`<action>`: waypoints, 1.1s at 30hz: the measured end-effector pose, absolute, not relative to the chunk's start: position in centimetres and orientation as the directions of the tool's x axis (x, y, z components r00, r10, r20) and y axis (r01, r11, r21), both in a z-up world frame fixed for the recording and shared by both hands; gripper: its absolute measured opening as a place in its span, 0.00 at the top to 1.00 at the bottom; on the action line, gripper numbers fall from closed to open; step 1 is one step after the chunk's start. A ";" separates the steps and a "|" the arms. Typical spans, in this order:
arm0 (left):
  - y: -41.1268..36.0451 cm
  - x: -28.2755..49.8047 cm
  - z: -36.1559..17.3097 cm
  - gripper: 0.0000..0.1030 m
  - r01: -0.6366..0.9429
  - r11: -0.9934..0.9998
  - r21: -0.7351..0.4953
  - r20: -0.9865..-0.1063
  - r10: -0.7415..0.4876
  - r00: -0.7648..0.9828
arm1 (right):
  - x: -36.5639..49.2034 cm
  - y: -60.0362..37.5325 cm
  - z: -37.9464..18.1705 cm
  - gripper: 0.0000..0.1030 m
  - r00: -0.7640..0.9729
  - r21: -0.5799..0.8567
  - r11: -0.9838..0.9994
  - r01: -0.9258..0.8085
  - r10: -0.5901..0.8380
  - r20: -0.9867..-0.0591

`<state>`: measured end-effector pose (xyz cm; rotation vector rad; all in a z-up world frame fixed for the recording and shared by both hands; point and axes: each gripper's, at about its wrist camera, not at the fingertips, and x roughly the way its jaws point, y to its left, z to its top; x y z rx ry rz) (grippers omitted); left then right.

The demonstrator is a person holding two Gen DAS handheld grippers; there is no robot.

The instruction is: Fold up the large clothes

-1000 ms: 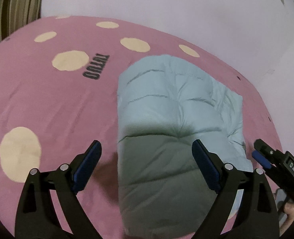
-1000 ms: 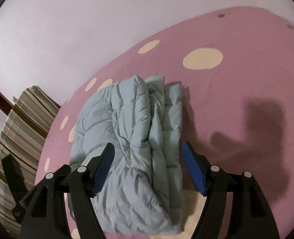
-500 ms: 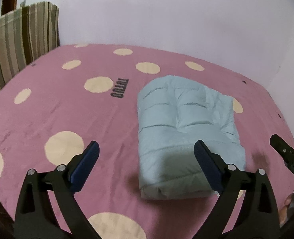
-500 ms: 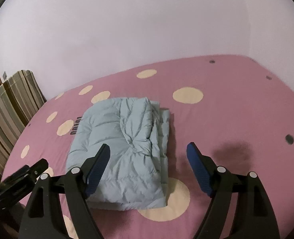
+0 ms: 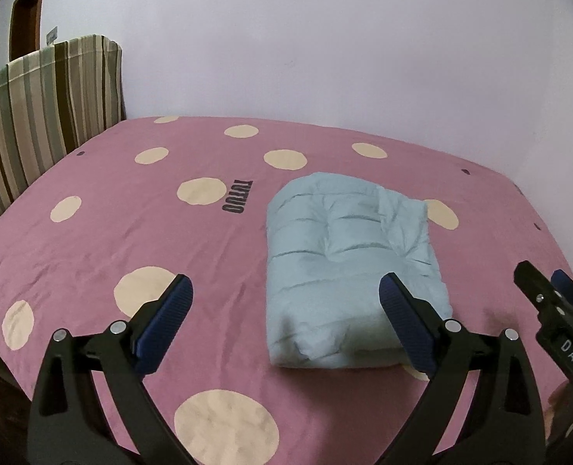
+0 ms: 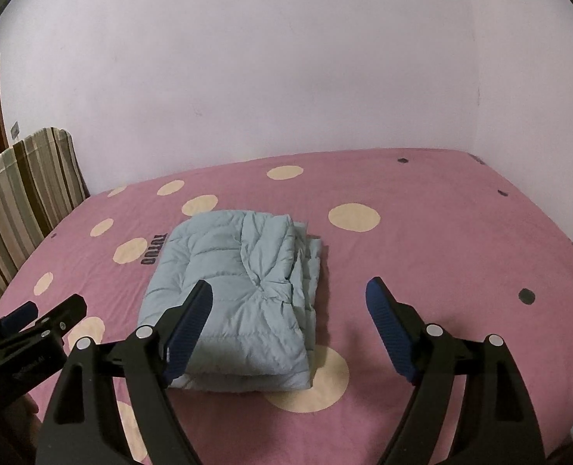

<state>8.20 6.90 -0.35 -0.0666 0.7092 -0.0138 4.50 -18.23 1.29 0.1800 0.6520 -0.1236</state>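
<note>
a pale blue padded jacket (image 5: 348, 267) lies folded into a thick block on the pink spotted sheet (image 5: 92, 232), near the bed's middle, just right of the "tutuo" print (image 5: 238, 197). left gripper (image 5: 286, 306) hangs above the sheet with jaws wide apart — nothing between the pads. right gripper (image 6: 288, 310) is likewise spread and empty, its jaws having just been opening; neither touches the jacket. a striped cushion (image 5: 42, 108) stands at the bed's left edge against the wall (image 6: 286, 77).
</note>
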 end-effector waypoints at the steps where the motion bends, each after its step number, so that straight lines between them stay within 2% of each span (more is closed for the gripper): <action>1: 6.8 8.0 -0.3 0.06 -0.009 0.998 -0.061 -0.650 -0.033 0.759 | 4.4 -18.1 1.3 0.22 0.789 0.125 0.978 0.169 -0.058 -0.611; 33: 6.1 7.2 -0.7 0.06 0.009 0.997 -0.073 -0.655 -0.055 0.753 | 3.8 -17.5 1.4 0.22 0.790 0.118 0.978 0.171 -0.064 -0.610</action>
